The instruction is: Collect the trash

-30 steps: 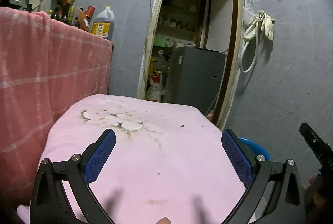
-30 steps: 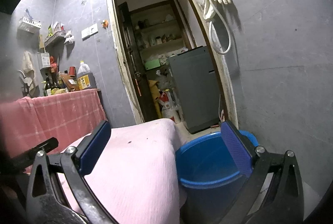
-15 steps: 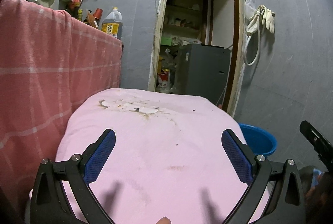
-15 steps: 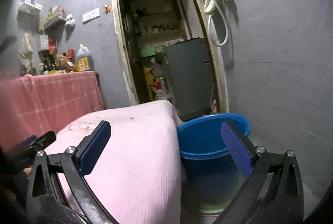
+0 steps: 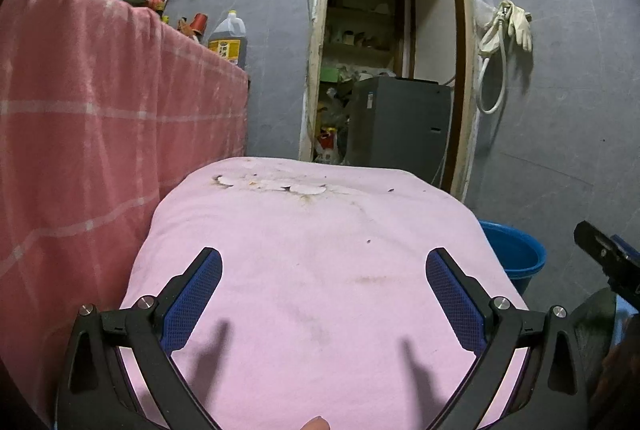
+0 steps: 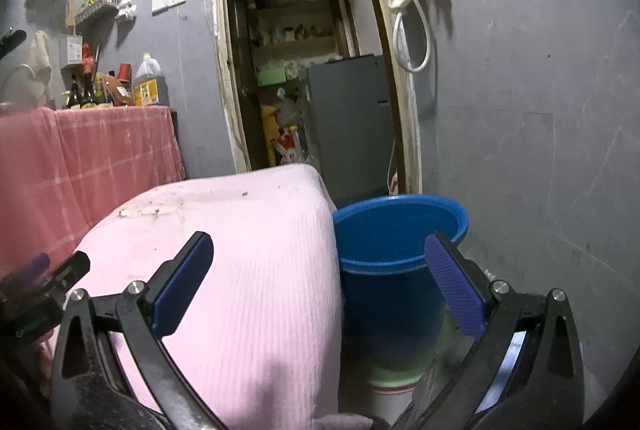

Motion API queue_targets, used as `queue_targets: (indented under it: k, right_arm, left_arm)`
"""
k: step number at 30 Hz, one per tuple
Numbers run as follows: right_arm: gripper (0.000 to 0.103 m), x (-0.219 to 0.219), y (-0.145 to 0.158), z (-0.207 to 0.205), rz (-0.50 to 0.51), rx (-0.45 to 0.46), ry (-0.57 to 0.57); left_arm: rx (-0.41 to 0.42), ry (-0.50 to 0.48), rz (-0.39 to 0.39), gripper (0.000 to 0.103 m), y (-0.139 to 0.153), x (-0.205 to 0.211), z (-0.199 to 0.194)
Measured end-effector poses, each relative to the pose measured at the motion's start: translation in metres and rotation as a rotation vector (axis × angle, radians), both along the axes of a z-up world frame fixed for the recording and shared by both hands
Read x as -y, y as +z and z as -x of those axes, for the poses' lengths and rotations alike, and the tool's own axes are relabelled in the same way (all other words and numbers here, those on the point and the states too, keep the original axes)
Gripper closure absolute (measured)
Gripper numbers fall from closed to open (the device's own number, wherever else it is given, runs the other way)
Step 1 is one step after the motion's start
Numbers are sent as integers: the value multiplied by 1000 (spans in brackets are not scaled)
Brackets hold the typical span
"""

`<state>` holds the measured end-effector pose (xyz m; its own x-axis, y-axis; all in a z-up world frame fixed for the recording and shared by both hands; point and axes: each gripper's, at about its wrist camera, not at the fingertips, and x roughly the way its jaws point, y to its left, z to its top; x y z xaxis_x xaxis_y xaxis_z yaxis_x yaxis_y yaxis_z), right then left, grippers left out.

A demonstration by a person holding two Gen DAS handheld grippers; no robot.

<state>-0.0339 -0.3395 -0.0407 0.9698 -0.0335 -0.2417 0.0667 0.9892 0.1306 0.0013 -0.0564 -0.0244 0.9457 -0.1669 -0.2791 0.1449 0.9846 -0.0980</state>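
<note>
- I am holding the left gripper [image 5: 322,294] over the pink cloth [image 5: 320,250], its fingers spread wide with nothing between them.
- I am seeing white scraps [image 5: 276,184] lying at 12 o'clock, near the cloth's far edge.
- My right gripper [image 6: 320,280] is hanging spread and empty too, the blue bucket [image 6: 400,230] sitting at 1 o'clock beside the cloth.

Cloth-covered table [image 5: 320,290] in front; bucket [image 6: 400,226] on the floor just right of it; draped counter [image 5: 100,110] to its left; doorway [image 5: 388,70] behind.
</note>
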Motion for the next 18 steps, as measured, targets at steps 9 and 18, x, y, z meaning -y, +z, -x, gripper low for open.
queue_targets:
  k: [9, 18]
  right_arm:
    - [0, -10, -1, -1, 41, 3, 11]
    - [0, -11, -1, -1, 48, 3, 13]
  left_arm:
    - [-11, 22, 12, 3, -1, -5, -1]
    - [0, 30, 13, 3, 0, -8, 1]
